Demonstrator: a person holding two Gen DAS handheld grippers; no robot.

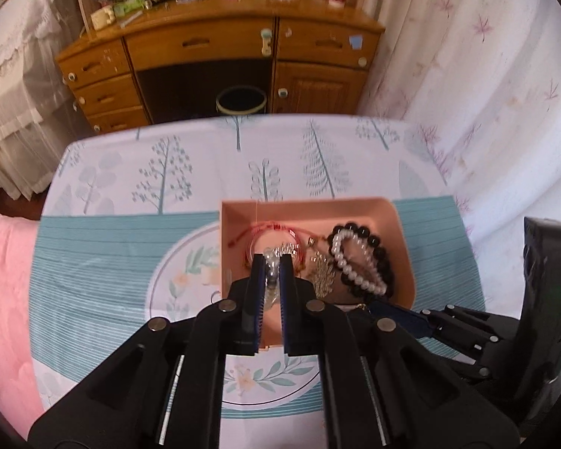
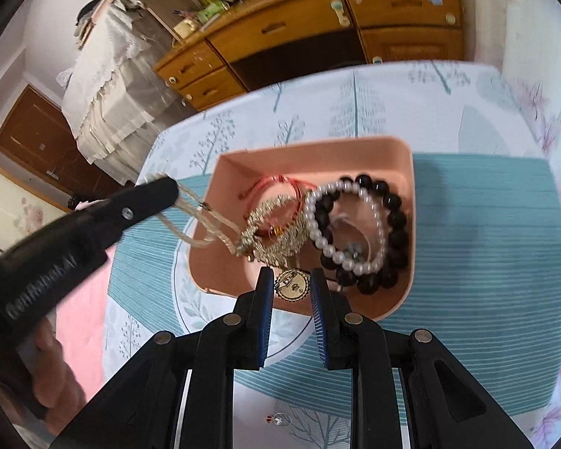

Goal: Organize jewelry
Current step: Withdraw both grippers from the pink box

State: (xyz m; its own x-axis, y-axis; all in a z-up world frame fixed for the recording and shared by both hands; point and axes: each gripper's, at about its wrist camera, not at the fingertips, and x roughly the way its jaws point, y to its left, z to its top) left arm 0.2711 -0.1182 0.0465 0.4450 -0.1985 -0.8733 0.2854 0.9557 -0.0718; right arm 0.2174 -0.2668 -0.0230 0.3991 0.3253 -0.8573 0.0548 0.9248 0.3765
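Note:
A pink tray sits on the patterned tablecloth. It holds a red cord bracelet, a white pearl bracelet, a black bead bracelet and a gold leaf ornament. My left gripper is shut on a pale beaded chain that trails into the tray. My right gripper is at the tray's near rim, its jaws either side of a round gold pendant.
A wooden desk with drawers stands beyond the table, a dark bin under it. A pink cloth lies left. A curtain hangs right. A small clear trinket lies on the cloth near me.

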